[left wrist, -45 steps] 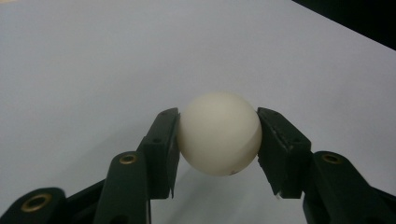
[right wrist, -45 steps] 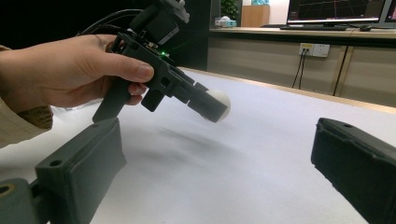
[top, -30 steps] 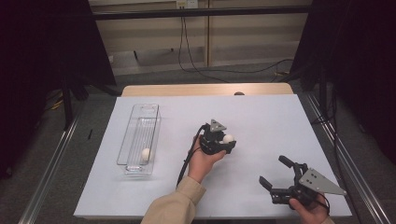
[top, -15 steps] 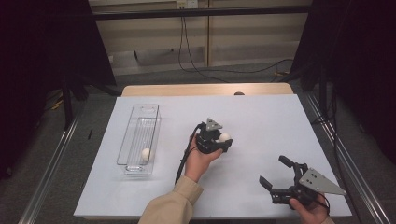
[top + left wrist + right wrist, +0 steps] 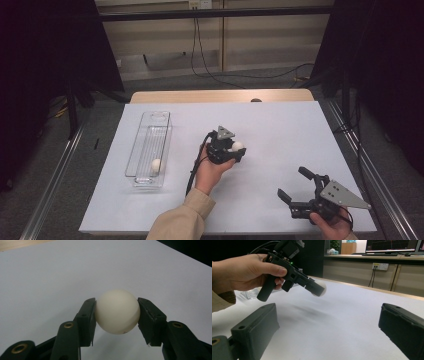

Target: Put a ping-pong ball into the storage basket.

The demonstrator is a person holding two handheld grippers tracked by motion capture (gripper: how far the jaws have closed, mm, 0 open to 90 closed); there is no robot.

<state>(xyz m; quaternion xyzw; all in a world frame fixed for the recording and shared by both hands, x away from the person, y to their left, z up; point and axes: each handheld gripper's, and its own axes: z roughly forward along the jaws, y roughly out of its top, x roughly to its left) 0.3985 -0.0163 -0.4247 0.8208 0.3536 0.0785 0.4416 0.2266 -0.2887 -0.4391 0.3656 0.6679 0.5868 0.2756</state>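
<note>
**Ball clamped in left gripper, tray lying to its left**

While the left gripper is hanging above the middle of the white table sheet, its two black jaws are pressing on either side of a small, smooth, cream-white ball, lifted clear of the surface to judge by the shadow under it in the right gripper view. The right gripper is resting near the front right corner of the sheet, jaws standing wide with nothing between them.

Relation that matters: the narrow clear plastic tray is lying to the left of the held ball in the high view, well apart from it, long axis running away from the person. The left hand is the nearer one; the right is far off. A second cream-white ball is already sitting in the tray's near end, so the far end looks the freer spot.

Hard to make out: the transparent tray walls are barely showing against the sheet, and any dividers inside cannot be told. Pad contact on the ball's underside is hidden.
</note>
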